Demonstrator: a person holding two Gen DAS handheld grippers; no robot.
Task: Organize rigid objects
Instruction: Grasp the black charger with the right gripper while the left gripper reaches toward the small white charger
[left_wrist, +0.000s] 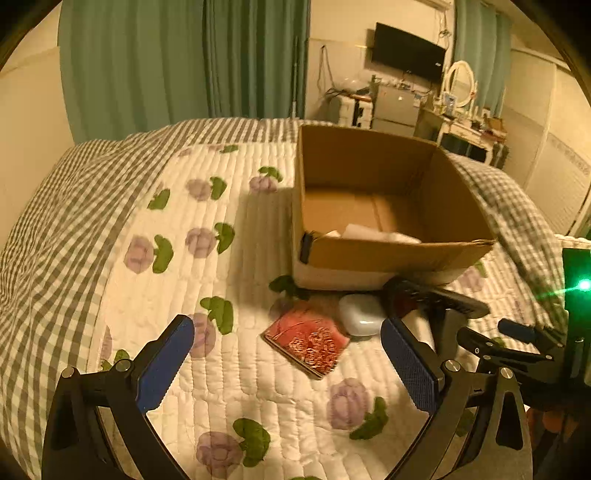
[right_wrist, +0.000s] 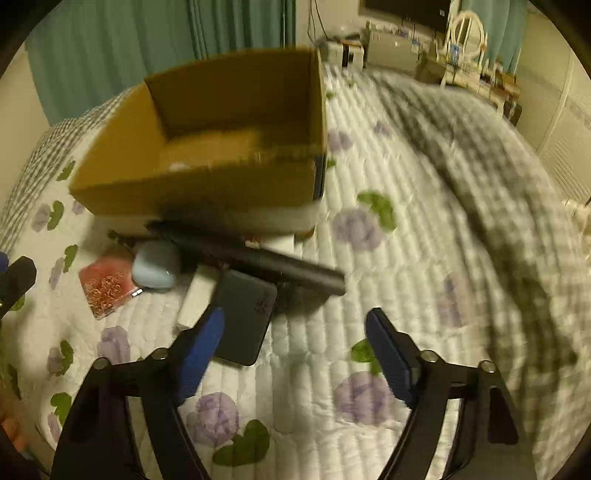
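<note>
Before the cardboard box (left_wrist: 388, 254), red card (left_wrist: 308, 339), white case (left_wrist: 360, 314), black bar (right_wrist: 258, 258); both tongs spread, empty.

No readable text anywhere: the red card (left_wrist: 308, 338) in front of the cardboard box (left_wrist: 388, 254) carries only a gold floral pattern, no legible words or numbers.

Bare quilt (left_wrist: 229, 373) lies open on the near side, while the cardboard box (left_wrist: 373, 254) walls off the back and a red booklet (left_wrist: 308, 338), white case (left_wrist: 360, 314) and long black bar (right_wrist: 258, 258) crowd its front.
</note>
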